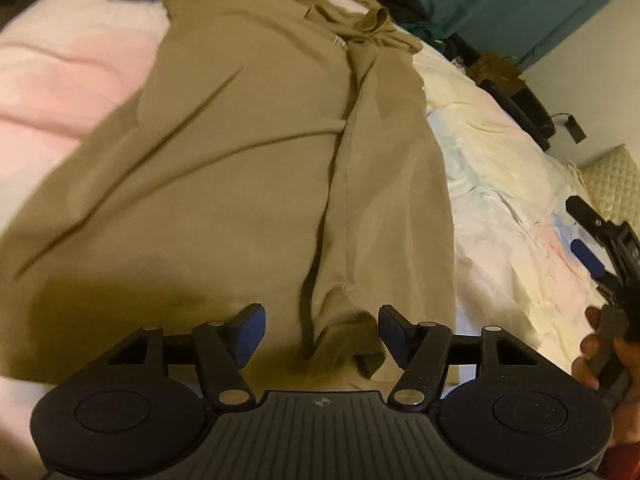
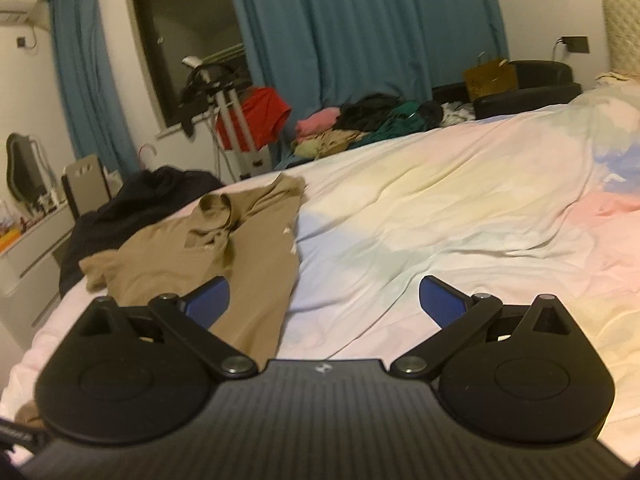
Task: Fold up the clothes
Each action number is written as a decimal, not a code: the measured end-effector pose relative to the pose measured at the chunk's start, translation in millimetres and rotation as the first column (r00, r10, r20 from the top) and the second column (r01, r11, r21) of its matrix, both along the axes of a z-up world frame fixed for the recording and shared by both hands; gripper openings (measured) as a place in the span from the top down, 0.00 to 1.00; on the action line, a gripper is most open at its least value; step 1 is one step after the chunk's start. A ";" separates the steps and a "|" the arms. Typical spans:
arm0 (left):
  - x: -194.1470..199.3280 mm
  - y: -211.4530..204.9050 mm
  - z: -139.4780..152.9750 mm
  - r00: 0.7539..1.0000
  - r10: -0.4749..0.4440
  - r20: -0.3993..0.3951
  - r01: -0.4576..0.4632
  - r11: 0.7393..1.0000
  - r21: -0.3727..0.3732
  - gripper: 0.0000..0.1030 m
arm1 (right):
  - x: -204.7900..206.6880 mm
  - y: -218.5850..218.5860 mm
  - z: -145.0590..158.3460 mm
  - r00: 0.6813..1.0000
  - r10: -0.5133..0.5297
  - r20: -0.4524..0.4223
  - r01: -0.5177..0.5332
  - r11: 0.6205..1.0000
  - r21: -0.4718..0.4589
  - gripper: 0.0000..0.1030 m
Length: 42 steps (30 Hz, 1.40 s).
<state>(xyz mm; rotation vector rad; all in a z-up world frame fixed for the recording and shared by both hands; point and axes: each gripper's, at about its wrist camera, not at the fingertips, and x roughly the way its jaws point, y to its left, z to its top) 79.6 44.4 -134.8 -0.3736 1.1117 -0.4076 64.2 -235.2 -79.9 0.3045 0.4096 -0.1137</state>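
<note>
A tan polo shirt (image 1: 240,152) lies spread on the bed, collar at the far end, its right side folded in over the body. My left gripper (image 1: 320,332) hovers open over the shirt's near hem; the folded corner lies below the gap and neither pad presses it. In the right wrist view the same shirt (image 2: 192,256) lies at the left, collar up. My right gripper (image 2: 324,304) stands open above the sheet beside the shirt's edge, holding nothing. The right gripper (image 1: 592,248) and the hand (image 1: 592,360) holding it show at the left wrist view's right edge.
The pastel bedsheet (image 2: 460,216) stretches to the right. A pile of clothes (image 2: 360,124) lies at the bed's far edge before teal curtains (image 2: 360,28). A dark garment (image 2: 132,204) sits behind the shirt. A white dresser (image 2: 28,256) stands at the left.
</note>
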 end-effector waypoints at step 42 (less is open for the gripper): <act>-70.6 -62.3 160.0 0.798 -0.076 0.598 -0.078 0.971 0.227 0.09 | -49.8 37.2 47.6 0.982 0.064 0.178 -0.048 0.995 -0.092 0.00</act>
